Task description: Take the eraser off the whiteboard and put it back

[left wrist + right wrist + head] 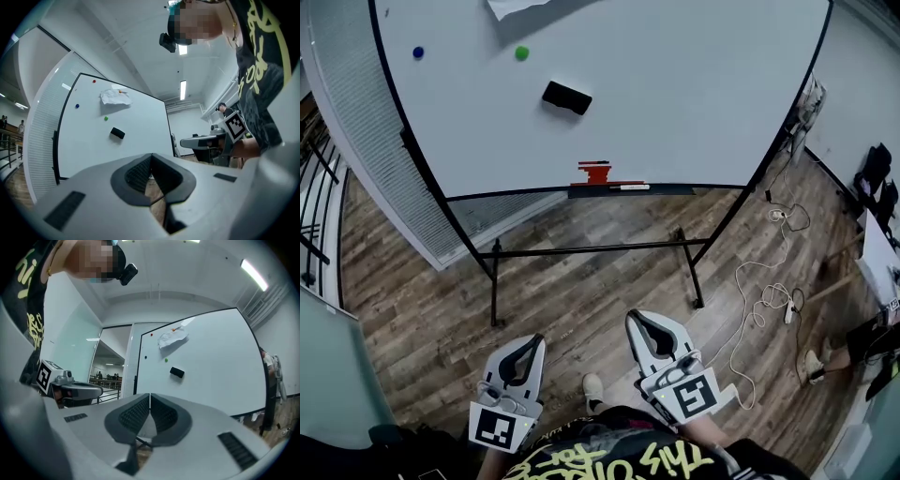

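A black eraser [567, 97] sticks to the face of the whiteboard [694, 84], near its middle; it also shows in the left gripper view [117, 133] and the right gripper view [176, 372]. Both grippers are held low and well short of the board, over the wooden floor. My left gripper [532, 343] has its jaws closed together with nothing between them [151, 157]. My right gripper [636, 320] is likewise shut and empty [149, 397].
A blue magnet [418, 52], a green magnet [521, 53] and a pinned sheet of paper [517, 7] sit on the board. Red items [596, 172] and a marker [628, 187] lie on its tray. The black stand [581, 251] has feet on the floor; white cables [764, 305] trail at right.
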Demonstrator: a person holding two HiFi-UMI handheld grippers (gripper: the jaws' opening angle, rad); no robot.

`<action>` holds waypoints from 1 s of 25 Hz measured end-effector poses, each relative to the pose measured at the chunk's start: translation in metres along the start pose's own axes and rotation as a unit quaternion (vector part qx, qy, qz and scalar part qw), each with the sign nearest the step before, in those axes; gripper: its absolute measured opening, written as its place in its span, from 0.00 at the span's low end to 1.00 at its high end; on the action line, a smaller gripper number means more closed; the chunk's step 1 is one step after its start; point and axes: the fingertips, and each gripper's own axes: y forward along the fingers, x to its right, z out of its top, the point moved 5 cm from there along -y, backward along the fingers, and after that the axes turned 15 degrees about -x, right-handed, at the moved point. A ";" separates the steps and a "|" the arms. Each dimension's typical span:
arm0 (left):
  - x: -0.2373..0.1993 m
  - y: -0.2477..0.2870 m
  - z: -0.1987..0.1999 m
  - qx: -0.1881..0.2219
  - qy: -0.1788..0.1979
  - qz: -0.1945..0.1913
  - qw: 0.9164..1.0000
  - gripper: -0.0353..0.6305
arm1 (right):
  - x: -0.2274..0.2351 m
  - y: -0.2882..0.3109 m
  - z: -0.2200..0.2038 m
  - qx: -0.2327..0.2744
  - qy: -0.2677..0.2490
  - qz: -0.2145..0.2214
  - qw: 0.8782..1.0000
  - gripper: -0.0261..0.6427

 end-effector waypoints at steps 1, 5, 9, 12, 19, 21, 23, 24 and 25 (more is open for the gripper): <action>-0.003 0.006 0.002 0.000 0.000 0.001 1.000 0.06 | 0.004 0.007 0.002 0.001 -0.003 0.002 1.000 0.06; -0.013 0.029 0.009 -0.001 -0.004 0.004 1.000 0.06 | 0.021 0.028 0.009 0.008 -0.009 0.010 1.000 0.06; -0.020 0.049 0.016 0.002 -0.003 0.007 1.000 0.06 | 0.034 0.046 0.011 0.007 -0.024 0.019 1.000 0.06; -0.022 0.059 0.015 -0.002 -0.007 0.011 1.000 0.06 | 0.040 0.057 0.008 0.004 -0.024 0.029 0.999 0.06; -0.035 0.070 0.014 -0.012 -0.014 0.010 1.000 0.06 | 0.040 0.074 0.006 -0.002 -0.022 0.035 0.999 0.06; -0.038 0.073 0.015 -0.011 -0.015 0.010 1.000 0.06 | 0.042 0.078 0.006 -0.002 -0.023 0.032 0.999 0.06; -0.040 0.075 0.016 -0.009 -0.017 0.008 1.000 0.06 | 0.044 0.079 0.006 -0.005 -0.021 0.028 0.999 0.06; -0.040 0.077 0.016 -0.009 -0.017 0.007 1.000 0.06 | 0.046 0.079 0.006 -0.006 -0.022 0.027 0.999 0.06; -0.041 0.078 0.016 -0.009 -0.016 0.007 1.000 0.06 | 0.047 0.080 0.005 -0.007 -0.023 0.026 0.999 0.06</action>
